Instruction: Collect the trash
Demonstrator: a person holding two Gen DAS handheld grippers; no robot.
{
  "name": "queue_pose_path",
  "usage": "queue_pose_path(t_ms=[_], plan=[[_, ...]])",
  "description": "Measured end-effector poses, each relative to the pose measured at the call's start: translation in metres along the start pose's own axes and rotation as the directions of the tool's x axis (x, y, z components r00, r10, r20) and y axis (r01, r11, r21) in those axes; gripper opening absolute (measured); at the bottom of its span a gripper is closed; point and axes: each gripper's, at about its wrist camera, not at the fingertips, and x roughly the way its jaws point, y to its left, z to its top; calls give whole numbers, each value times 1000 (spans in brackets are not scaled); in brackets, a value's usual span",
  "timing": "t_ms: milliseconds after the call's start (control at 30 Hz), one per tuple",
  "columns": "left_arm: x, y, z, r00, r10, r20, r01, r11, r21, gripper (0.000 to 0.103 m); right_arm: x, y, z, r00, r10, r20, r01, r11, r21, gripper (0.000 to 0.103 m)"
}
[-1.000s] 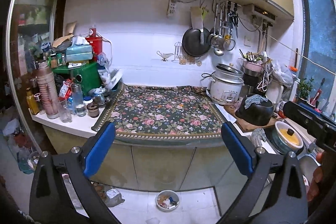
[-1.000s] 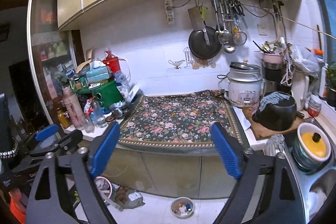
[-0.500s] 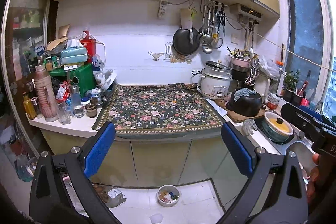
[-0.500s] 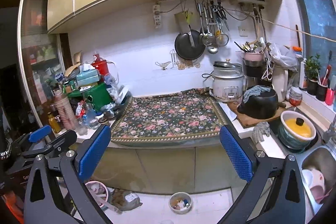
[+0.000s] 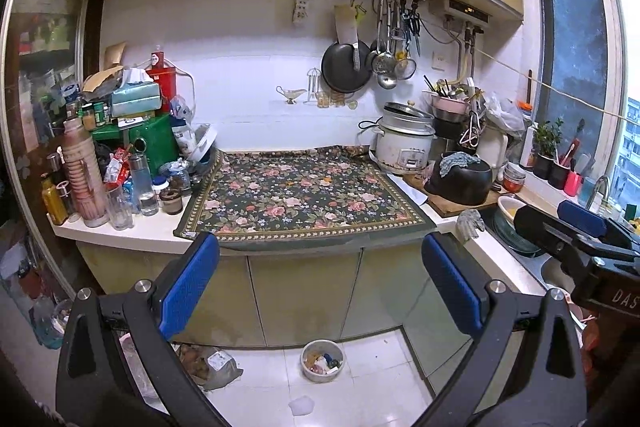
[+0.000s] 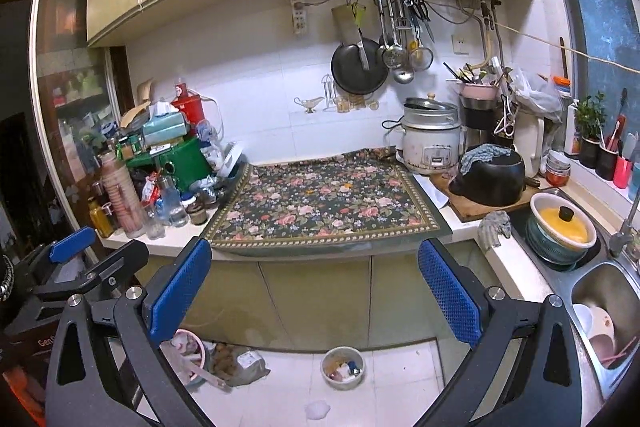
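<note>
Both grippers, left (image 5: 320, 283) and right (image 6: 316, 287), hung wide open and empty before the flowered cloth (image 5: 304, 201) on the counter. A small bowl (image 6: 343, 367) of scraps sat on the floor tiles near a white crumpled scrap (image 6: 317, 409).

Left gripper (image 5: 320, 279) jaws wide apart and empty, right gripper (image 6: 316, 285) just opened wide, empty, both angled slightly downward

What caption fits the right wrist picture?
Open hand-held gripper faces a floral cloth on the counter, small bowl on the floor below.
</note>
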Motion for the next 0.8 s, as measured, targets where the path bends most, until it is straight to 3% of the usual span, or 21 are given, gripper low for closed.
queue_pose_path(t_ms=[800], plan=[[29,11,10,999,33,-9,-34,998,-49,102,28,-12,1,998,12,-69,-10,1000,27,103]])
